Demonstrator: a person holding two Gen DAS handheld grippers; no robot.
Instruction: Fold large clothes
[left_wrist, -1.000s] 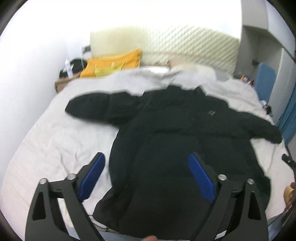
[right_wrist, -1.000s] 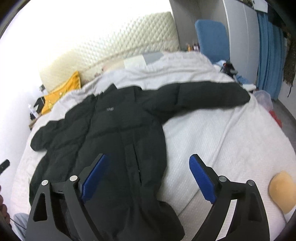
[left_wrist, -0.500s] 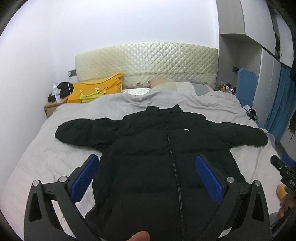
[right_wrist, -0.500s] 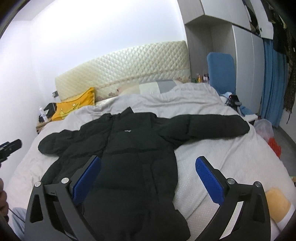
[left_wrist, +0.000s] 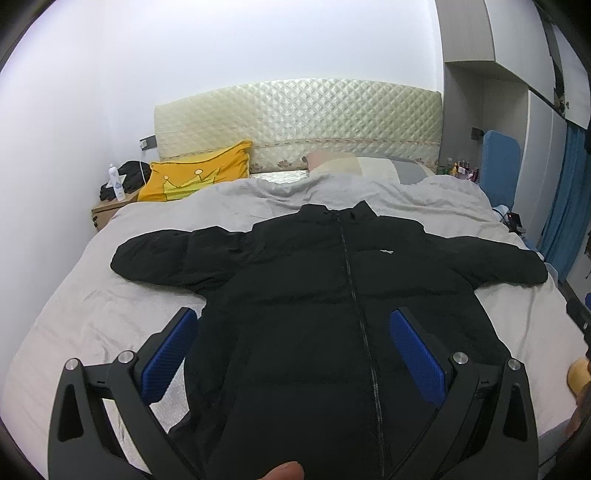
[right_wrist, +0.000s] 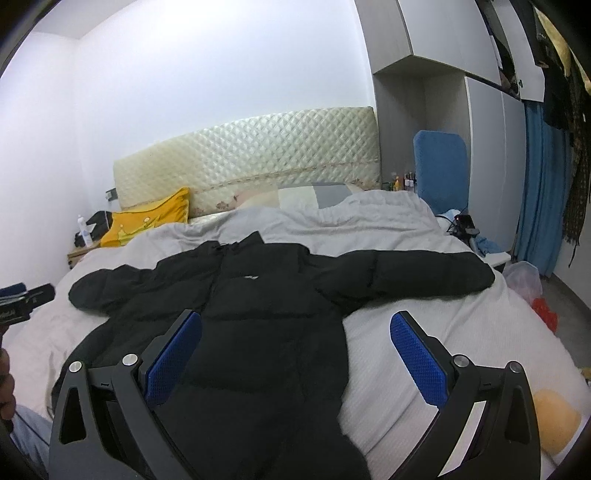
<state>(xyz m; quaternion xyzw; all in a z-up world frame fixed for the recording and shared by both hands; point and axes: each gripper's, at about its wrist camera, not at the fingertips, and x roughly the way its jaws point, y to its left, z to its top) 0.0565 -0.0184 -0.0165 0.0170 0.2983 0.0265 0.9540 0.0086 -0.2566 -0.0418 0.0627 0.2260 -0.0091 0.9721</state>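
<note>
left gripper (left_wrist: 291, 350) jaws wide apart, holds nothing, hovers over hem | black puffer jacket (left_wrist: 325, 295) flat on bed (left_wrist: 92, 314), zipped, sleeves spread, ahead of and below both claws | right gripper (right_wrist: 295, 350) jaws fully spread, holds nothing, above jacket's right edge | yellow pillow (left_wrist: 195, 177) far ahead-left

A home bedroom is showing here: a bed (left_wrist: 92, 317) with a quilted headboard (left_wrist: 295, 110) at twelve o'clock, a yellow crown-print pillow (left_wrist: 195, 177) leaning at eleven, a nightstand (left_wrist: 107, 214) holding a bottle (left_wrist: 116, 182), built-in wardrobes (right_wrist: 443, 37) and blue curtains (right_wrist: 543, 192) standing at two o'clock.
</note>
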